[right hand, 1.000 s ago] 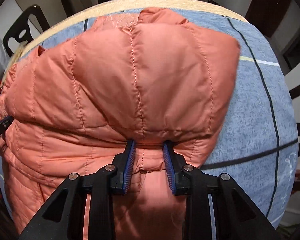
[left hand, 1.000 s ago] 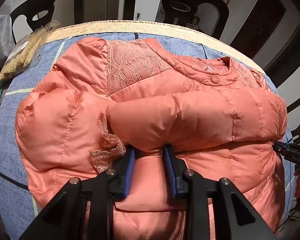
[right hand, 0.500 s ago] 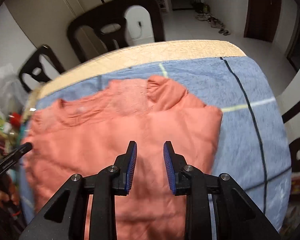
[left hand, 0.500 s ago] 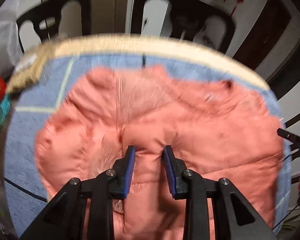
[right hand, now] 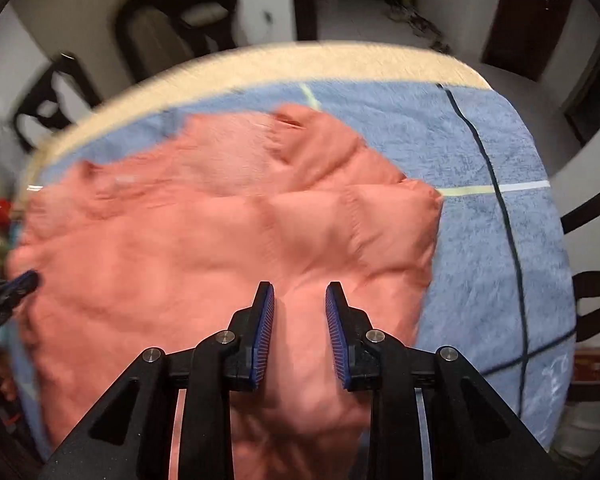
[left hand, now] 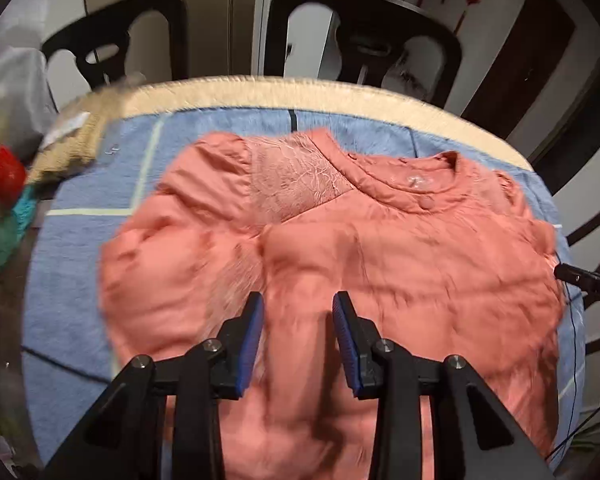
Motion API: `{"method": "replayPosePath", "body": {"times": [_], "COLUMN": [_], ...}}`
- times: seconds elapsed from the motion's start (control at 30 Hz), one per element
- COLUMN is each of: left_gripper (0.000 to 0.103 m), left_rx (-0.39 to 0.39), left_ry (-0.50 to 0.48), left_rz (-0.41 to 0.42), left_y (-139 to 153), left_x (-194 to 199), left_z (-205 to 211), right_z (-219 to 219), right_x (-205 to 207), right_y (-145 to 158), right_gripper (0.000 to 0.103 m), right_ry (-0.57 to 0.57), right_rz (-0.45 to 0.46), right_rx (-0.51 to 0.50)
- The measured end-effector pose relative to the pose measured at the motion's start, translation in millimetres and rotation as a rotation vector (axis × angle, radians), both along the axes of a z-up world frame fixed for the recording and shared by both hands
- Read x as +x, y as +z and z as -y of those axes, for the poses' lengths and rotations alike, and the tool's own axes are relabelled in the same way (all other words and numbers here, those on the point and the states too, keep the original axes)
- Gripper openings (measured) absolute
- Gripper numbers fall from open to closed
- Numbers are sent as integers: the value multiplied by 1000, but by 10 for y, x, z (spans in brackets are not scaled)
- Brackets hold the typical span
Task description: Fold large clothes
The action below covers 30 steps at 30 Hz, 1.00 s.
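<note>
Padded jacket (left hand: 380,264), salmon-pink and quilted, lies spread over a blue checked blanket (left hand: 100,184) on the round surface (left hand: 260,88), filling the middle of both wrist views, collar and lace yoke toward the top of the frame. A second ago the sleeves were bunched up right against both sets of fingers; now the sleeves lie folded across the chest, and both tools have lifted clear, so far more of the garment shows. I'd judge the sleeve fold done and let go, with the body fold still to come.

Left tool (left hand: 298,340), low in its frame's centre, has just been opening, nothing between its blue pads, only jacket seen below through the gap. Right tool (right hand: 300,334) also stands parted and empty, hovering over the jacket's lower right portion; its tip shows at the right edge of the left view too.

As for containers, I see none clearly: at the far left edge there is a blurred clutter, a red object (left hand: 2,176) and a pale bag of something (left hand: 72,144), contents impossible to tell.
</note>
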<state>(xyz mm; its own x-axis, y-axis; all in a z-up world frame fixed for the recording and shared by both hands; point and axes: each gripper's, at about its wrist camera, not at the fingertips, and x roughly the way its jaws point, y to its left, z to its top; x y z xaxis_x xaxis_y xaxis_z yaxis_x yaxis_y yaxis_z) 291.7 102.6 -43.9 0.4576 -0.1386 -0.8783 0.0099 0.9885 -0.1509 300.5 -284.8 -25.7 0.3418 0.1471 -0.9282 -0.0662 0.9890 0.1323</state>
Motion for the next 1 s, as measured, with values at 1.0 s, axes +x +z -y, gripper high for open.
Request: {"method": "replayPosePath", "body": {"times": [1.0], "left_gripper": [63], "left_rx": [12], "left_ry": [55], "left_rz": [-71], "left_y": [-237], "left_x": [-270], "left_z": [-49], "right_z": [-64], "right_x": [-306], "right_y": [-305], "right_gripper": [30], "right_ry": [-36], "right_rz": [-113], "right_rx": [18]}}
